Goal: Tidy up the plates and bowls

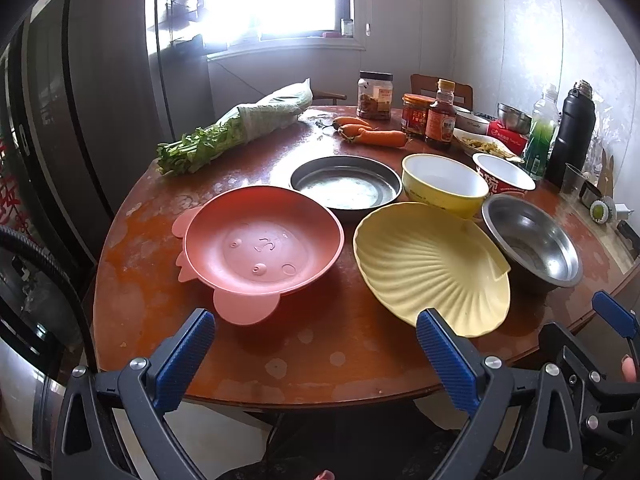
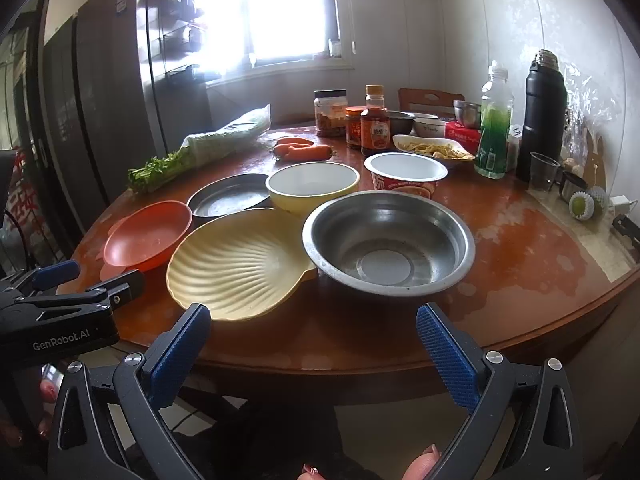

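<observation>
Pink plate (image 1: 264,248) ears: left view | steel bowl (image 2: 388,240) base: right view

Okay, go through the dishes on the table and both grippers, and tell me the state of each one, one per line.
Left gripper: open, holding nothing.
Right gripper: open, holding nothing.
Pink bowl: upright, empty.
Shell-shaped yellow plate: upright, empty.
Steel bowl: upright, empty, its rim over the shell plate's edge.
Dark metal plate: flat, empty.
Yellow bowl: upright, empty.
Noodle cup: upright, lid off.
White dish: holds food.
</observation>
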`<action>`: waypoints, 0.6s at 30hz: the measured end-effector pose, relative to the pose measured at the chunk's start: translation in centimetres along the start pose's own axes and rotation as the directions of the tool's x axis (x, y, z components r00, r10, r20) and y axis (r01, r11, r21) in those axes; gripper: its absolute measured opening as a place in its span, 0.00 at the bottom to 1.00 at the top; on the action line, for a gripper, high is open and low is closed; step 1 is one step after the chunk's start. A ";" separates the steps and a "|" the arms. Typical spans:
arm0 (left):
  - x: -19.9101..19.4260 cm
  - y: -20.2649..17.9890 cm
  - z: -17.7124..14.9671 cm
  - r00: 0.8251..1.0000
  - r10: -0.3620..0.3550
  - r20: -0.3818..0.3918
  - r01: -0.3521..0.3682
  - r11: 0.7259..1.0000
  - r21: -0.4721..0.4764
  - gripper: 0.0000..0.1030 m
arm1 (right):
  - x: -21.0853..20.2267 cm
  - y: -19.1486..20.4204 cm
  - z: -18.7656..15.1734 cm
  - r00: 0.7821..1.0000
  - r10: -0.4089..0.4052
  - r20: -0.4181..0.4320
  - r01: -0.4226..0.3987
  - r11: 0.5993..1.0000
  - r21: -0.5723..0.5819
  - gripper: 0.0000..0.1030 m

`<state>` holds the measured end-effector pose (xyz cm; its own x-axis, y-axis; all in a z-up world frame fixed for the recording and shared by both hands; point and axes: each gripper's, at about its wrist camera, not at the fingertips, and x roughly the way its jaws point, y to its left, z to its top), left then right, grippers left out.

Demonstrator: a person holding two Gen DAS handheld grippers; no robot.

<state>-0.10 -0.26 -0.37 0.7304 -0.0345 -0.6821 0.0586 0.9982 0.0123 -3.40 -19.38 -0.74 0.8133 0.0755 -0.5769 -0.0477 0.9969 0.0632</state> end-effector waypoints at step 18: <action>-0.4 -0.2 -0.1 1.000 -0.003 0.009 0.003 1.000 0.009 0.99 | 0.0 0.2 0.0 1.000 -0.017 -0.001 0.017 1.000 -0.006 1.00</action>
<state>-0.47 -0.45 -0.17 0.7362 -0.0381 -0.6757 0.0668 0.9976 0.0165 -3.47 -19.14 -0.74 0.8134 0.0581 -0.5788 -0.0369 0.9981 0.0483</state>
